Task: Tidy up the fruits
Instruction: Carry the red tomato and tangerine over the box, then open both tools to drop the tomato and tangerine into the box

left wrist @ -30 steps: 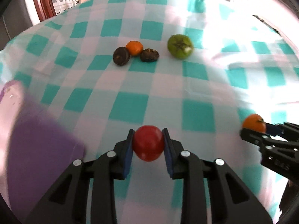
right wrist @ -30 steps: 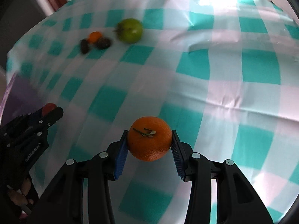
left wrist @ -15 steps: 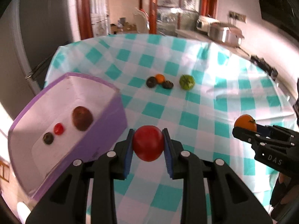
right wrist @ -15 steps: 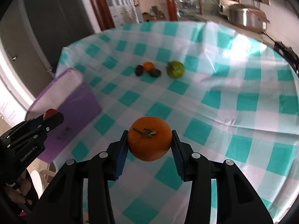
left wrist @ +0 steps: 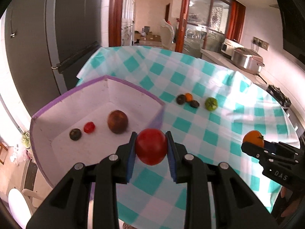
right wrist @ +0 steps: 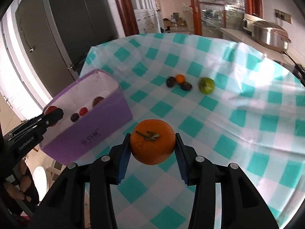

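My left gripper (left wrist: 151, 148) is shut on a red tomato (left wrist: 151, 146), held in the air just right of the purple box (left wrist: 133, 86). Inside that white-lined box lie a brown round fruit (left wrist: 117, 121), a small red fruit (left wrist: 89, 127) and a small dark fruit (left wrist: 75, 134). My right gripper (right wrist: 152, 144) is shut on an orange (right wrist: 152, 142) above the checked tablecloth (right wrist: 238, 114). Farther back on the cloth sit a green fruit (right wrist: 206, 85), a small orange fruit (right wrist: 180, 78) and two dark fruits (right wrist: 171, 81).
The purple box (right wrist: 99, 126) stands at the table's left edge. A dark fridge (left wrist: 38, 38) rises behind it. White plastic chairs (left wrist: 18, 204) are below the left edge. A counter with metal pots (left wrist: 246, 60) runs along the back right. A hand (right wrist: 17, 187) holds the left gripper.
Both grippers have risen and pulled back from the table, each keeping its fruit. The left view now takes in the whole open box and the room behind.
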A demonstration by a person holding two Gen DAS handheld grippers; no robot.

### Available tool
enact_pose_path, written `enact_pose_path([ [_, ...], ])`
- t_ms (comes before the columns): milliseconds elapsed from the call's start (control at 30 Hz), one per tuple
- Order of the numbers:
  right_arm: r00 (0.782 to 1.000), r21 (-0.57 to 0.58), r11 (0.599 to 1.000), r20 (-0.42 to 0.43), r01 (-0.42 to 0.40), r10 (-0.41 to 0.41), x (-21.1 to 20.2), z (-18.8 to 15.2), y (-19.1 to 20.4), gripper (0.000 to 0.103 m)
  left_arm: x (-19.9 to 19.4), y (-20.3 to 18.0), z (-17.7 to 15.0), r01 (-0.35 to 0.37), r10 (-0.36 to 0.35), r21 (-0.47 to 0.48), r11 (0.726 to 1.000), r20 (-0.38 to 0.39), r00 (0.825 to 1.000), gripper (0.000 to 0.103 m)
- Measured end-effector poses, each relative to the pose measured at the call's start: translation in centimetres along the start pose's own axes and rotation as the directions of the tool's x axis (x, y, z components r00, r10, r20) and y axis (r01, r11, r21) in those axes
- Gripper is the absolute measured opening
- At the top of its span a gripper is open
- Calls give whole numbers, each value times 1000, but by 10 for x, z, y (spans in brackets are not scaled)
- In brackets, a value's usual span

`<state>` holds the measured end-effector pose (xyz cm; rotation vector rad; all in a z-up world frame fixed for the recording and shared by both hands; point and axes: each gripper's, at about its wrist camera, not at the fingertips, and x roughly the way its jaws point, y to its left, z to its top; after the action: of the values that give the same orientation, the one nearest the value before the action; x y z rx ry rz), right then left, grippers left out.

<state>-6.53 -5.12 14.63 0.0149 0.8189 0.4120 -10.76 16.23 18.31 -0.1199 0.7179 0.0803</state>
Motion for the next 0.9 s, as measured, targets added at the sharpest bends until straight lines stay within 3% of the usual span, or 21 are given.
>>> enact_pose_path([
  [200,996,-32,996,4,-89,89,38,47,51,43,20,65,22,-41,40,-59,997,-10,999,30],
  [500,969,-166,959,-137,-229,207,132,88,145,43,79,164,32,-93,65,-163,982,-170,983,30],
  [600,948,-198,944,-234,-262,214,169,87,170,43,103,182,32,-92,52,-143,985,-262,964,30],
  [667,931,-226,935,-304,-275,201,188,83,184,43,122,190,31,-90,44,-118,989,-340,939,30],
  [833,873,-354,891,-480,-285,89,236,66,222,43,164,197,44,-40,15,-44,998,-458,889,30],
  [900,849,-384,874,-525,-298,59,248,61,232,43,178,193,55,-13,14,6,1000,-468,884,30],
])
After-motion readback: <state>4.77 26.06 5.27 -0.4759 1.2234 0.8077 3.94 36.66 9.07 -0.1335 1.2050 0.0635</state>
